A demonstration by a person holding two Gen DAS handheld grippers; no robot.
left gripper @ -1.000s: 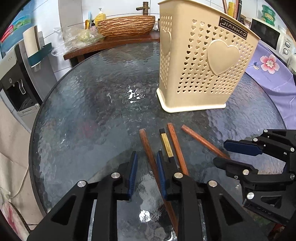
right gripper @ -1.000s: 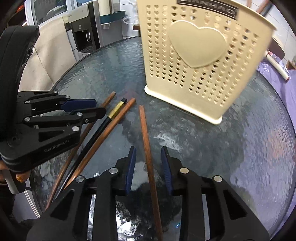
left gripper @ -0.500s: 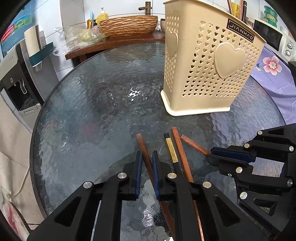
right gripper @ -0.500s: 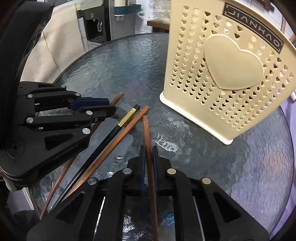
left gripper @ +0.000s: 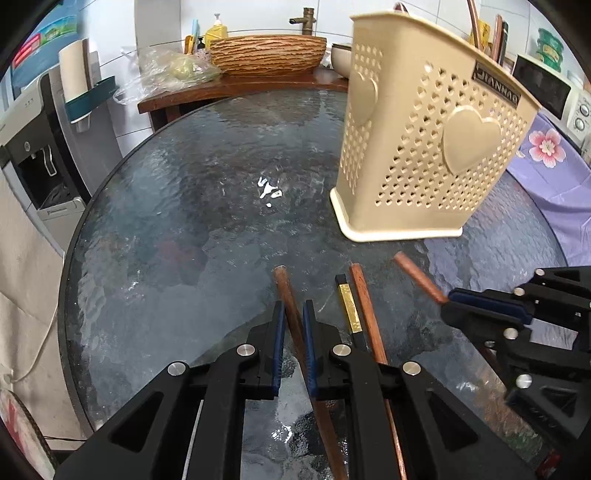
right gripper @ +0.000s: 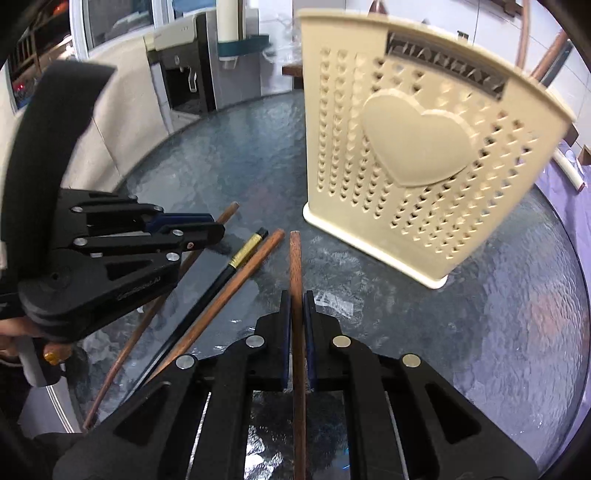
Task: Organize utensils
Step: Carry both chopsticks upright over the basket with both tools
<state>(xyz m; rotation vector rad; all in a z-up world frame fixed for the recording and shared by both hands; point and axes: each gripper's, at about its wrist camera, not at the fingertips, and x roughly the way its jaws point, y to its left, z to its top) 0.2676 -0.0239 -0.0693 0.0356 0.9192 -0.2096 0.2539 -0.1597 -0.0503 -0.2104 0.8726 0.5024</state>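
Note:
Four chopsticks are at the near side of the round glass table (left gripper: 184,221). My left gripper (left gripper: 293,308) is shut on the leftmost brown chopstick (left gripper: 284,288), which shows in the right wrist view as the chopstick (right gripper: 231,210) beyond the left gripper (right gripper: 218,226). My right gripper (right gripper: 296,299) is shut on another brown chopstick (right gripper: 295,258), seen from the left as the right gripper (left gripper: 447,304) with the stick (left gripper: 413,273). Between them lie a black chopstick with a gold band (left gripper: 347,306) (right gripper: 247,251) and a brown one (left gripper: 364,299) (right gripper: 258,254). The beige perforated basket (left gripper: 424,147) (right gripper: 406,166) stands beyond them.
Utensil handles (left gripper: 474,22) stick out of the basket's top. Behind the table is a wooden counter (left gripper: 240,88) with a woven basin (left gripper: 267,53) and a plastic bag. A water dispenser (left gripper: 33,155) stands left. A purple floral cloth (left gripper: 546,155) is on the right.
Both grippers have closed, each on a brown chopstick. The right gripper has since shifted with its chopstick, whose far tip now sits further right and nearer the basket.

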